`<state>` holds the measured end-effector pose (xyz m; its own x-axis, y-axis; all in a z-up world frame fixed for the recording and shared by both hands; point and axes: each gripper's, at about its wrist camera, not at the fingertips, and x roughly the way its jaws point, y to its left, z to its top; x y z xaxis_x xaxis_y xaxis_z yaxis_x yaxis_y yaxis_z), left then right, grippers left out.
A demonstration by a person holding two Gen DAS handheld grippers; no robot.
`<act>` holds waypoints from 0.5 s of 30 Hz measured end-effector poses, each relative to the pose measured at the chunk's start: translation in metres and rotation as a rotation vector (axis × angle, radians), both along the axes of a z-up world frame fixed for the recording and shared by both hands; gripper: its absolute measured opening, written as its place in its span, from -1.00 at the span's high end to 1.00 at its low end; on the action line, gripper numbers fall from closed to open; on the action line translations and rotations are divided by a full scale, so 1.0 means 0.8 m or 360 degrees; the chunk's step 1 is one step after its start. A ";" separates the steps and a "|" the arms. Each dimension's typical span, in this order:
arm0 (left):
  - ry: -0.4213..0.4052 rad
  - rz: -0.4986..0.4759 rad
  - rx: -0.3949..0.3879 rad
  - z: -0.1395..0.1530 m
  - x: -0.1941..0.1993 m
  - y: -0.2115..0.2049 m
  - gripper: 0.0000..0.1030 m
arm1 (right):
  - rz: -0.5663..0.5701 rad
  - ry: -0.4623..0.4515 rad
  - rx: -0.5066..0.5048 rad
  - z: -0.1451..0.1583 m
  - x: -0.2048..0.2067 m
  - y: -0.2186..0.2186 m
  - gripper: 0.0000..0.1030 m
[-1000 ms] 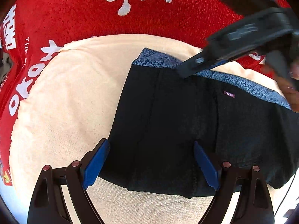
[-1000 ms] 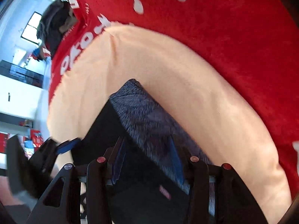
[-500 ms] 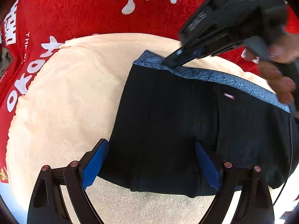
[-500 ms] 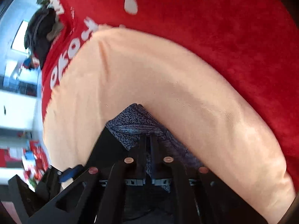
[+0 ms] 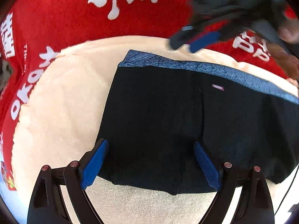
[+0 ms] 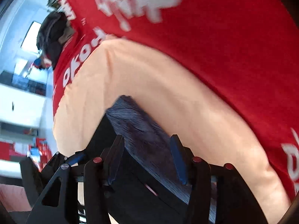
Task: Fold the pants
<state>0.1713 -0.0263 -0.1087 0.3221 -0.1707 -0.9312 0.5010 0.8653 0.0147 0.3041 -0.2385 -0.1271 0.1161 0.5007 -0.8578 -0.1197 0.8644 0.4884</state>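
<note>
On the peach towel (image 5: 61,100) spread over a red printed blanket (image 5: 61,18), the black pants (image 5: 158,123) lay folded into a compact rectangle, blue-grey waistband (image 5: 186,65) along the far edge. The left gripper (image 5: 151,166) hovered over the near edge, jaws wide, gripping nothing. The right gripper (image 5: 194,43) hung above the waistband corner; its jaws had just been opening and held no cloth. The fold looked nearly finished; the next move probably called for a final tidy or withdrawal.

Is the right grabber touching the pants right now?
Apart. In the left wrist view the right gripper hangs above the red blanket, past the pants, clear of their waistband; its jaws have just been opening, empty.
</note>
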 end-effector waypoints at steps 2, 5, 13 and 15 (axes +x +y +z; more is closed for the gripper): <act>0.0028 0.0033 -0.0046 -0.001 0.004 0.005 -0.81 | 0.0074 -0.0028 -0.0018 -0.005 0.011 0.024 -0.08; -0.0004 0.0028 -0.0049 0.002 0.001 0.003 -0.81 | 0.0115 -0.0016 -0.0055 -0.024 0.030 0.054 -0.04; 0.0011 0.0177 -0.0072 0.001 0.014 0.022 -0.81 | 0.0175 0.0039 -0.0072 -0.018 0.048 0.089 0.83; 0.0044 0.0204 -0.0068 0.003 0.020 0.023 -0.81 | 0.0091 0.0057 -0.0135 -0.032 0.051 0.088 0.73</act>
